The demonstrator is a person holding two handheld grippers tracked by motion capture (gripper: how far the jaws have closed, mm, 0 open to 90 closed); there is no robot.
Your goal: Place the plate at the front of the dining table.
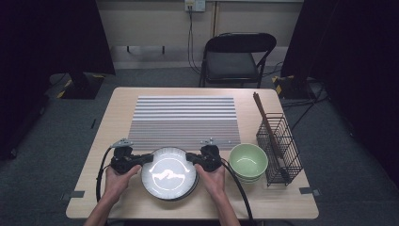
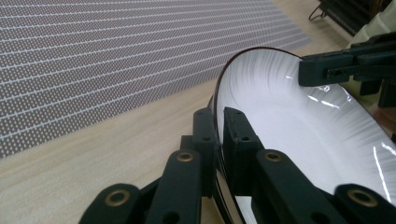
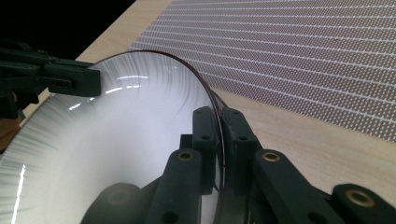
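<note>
A white plate with a dark rim (image 1: 169,175) lies near the table's front edge, between my two grippers. My left gripper (image 1: 147,159) is shut on its left rim, and my right gripper (image 1: 190,157) is shut on its right rim. In the left gripper view the jaws of the left gripper (image 2: 218,122) pinch the plate's edge (image 2: 289,112), with the right gripper (image 2: 324,70) on the far rim. In the right gripper view the right gripper (image 3: 219,122) clamps the plate (image 3: 116,135), and the left gripper (image 3: 70,80) grips the opposite side.
A striped grey mat (image 1: 183,121) covers the table's middle behind the plate. A green bowl (image 1: 248,161) sits just right of the right gripper. A black wire basket (image 1: 281,147) with brown chopsticks (image 1: 265,120) stands at the right edge. A black chair (image 1: 235,56) is behind the table.
</note>
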